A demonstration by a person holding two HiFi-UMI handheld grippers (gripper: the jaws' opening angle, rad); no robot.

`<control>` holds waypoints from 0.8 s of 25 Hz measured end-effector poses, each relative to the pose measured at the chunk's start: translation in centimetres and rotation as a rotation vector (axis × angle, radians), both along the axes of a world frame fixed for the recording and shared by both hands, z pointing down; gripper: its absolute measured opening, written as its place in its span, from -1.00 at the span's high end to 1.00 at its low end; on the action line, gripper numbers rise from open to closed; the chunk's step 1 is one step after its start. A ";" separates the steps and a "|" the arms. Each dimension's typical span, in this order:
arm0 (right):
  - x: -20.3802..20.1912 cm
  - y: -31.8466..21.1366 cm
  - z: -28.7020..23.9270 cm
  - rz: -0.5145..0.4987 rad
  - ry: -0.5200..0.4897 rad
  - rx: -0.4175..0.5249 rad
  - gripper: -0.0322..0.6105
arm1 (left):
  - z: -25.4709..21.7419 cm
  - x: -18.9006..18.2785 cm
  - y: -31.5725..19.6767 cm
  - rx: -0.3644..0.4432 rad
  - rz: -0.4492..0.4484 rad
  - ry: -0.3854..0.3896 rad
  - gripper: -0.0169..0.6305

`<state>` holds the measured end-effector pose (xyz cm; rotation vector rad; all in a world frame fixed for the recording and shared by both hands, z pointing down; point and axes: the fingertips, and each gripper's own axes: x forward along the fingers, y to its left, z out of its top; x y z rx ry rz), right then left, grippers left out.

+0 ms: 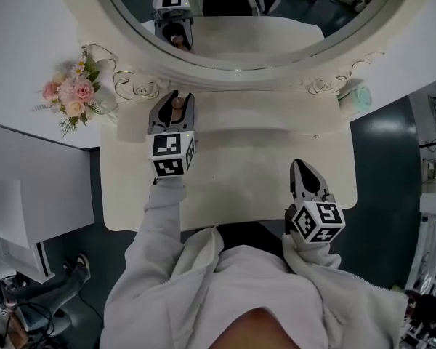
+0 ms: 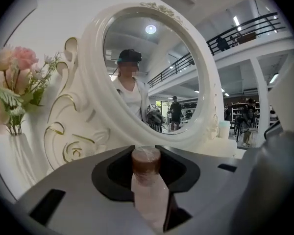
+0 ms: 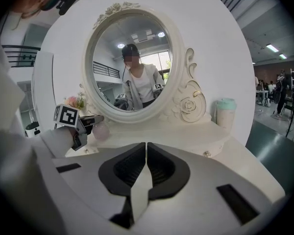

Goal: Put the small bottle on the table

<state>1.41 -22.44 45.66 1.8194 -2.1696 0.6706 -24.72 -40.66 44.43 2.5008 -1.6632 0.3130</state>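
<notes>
**Placement step: small bottle held in left gripper above the dressing table**

Step in hand (judged): transport and set-down. The small bottle [image 2: 148, 190], with its pale pink body and brown cap, is seen clamped upright between the jaws of the left gripper [image 1: 176, 99]. The jaws are closed onto the body, and the cap stands clear above the pads. The right gripper [image 1: 302, 171] is seen with its jaws pressed together and nothing between them. It is held over the near right part of the dressing table [image 1: 261, 147], well apart from the bottle.

Position of the bottle relative to the tool: it sits between the left jaws near their tips. The oval mirror [image 1: 225, 62] is just ahead of the tips, and the flower bouquet [image 1: 73, 97] lies off to the left. In the right gripper view the bottle appears low over the raised rear ledge of the table. Contact of its base with the surface cannot be confirmed.

Next move (judged): the bottle is to be lowered until its base is seated flat. The left jaws are then to be parted, and the gripper drawn straight back toward the person. Care is called for so that the pads do not drag the light bottle over, since a narrow upright body may tip.
</notes>
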 end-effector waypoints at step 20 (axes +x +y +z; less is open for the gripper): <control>0.6 1.0 0.4 0.026 -0.015 -0.017 0.79 | 2.4 0.4 -3.1 0.007 -0.071 -0.073 0.52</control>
